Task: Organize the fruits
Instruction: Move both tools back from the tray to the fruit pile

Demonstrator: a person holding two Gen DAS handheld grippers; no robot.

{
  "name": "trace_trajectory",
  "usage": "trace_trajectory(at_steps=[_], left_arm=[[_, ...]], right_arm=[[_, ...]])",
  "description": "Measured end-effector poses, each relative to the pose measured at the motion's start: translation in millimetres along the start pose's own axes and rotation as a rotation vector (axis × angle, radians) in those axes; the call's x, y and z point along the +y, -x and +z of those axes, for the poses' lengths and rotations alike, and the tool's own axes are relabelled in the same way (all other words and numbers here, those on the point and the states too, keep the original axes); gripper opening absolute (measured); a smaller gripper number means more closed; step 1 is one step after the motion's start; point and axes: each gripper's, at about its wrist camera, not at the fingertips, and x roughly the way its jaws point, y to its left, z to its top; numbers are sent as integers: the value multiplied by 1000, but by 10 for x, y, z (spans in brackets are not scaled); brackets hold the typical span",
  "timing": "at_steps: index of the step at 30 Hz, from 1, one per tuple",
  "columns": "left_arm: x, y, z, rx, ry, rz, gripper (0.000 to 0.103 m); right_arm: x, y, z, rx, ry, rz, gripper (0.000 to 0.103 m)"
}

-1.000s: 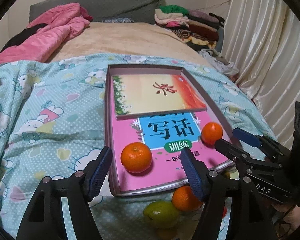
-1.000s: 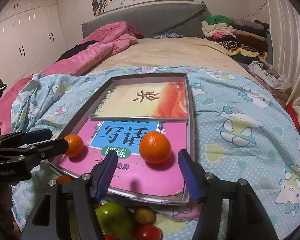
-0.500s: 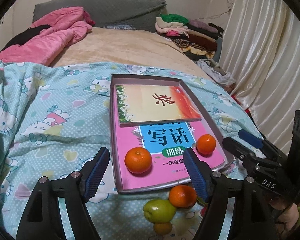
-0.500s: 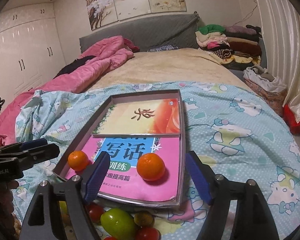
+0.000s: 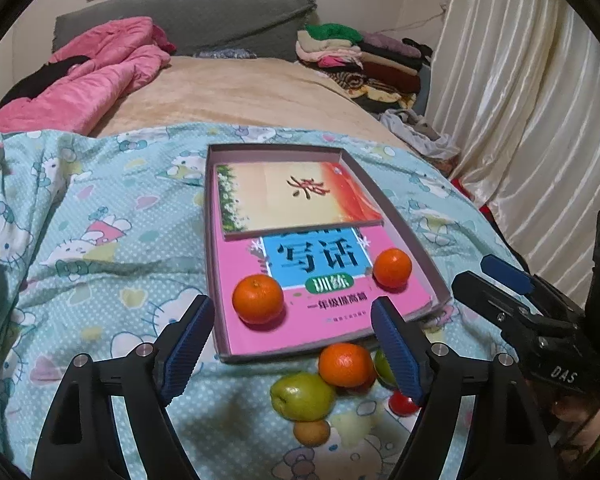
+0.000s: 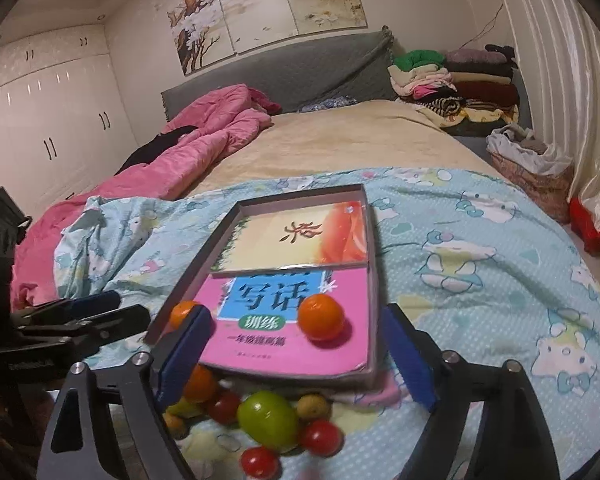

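Two oranges already in the tray (image 5: pixel 416 240): one orange (image 5: pixel 257 298) at near-left on the pink book (image 5: pixel 324 312), second orange (image 5: pixel 392 268) at right side of same book. Same pair in right view: (image 6: pixel 321 317) clear, other one (image 6: pixel 183 312) half hidden behind a finger. Tray sits on the Hello Kitty blanket (image 5: pixel 100 240) on the bed.

Still outside, piled on blanket just in front of tray's near edge: third orange (image 5: pixel 346 364), green fruit (image 5: pixel 302 396), small brownish fruit (image 5: pixel 311 432), red cherry tomatoes (image 6: pixel 321 436) and (image 6: pixel 259 462). Judged well under half done; most of pile left to move, sort rule unclear.

Left gripper (image 5: pixel 292 344) wide open, empty, hovering above near tray edge and pile. Right gripper (image 6: pixel 296 356) wide open, empty too, over near tray edge with pile below. Seen from left view, right gripper's fingers apart, nothing between.

Versus a second ago: both cameras pulled up and back from tray, oranges smaller in view, more of pile exposed (tomatoes, small fruit now visible). Oranges in tray unmoved. Fingers same spread, nothing picked. Likely next: drop onto third orange or green fruit.
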Motion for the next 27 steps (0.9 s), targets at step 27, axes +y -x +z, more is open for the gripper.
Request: trace_trajectory(at_steps=[27], left_arm=[[-156, -127, -210, 150, -67, -41, 81]], right_arm=[[175, 66, -421, 173, 0, -50, 87]])
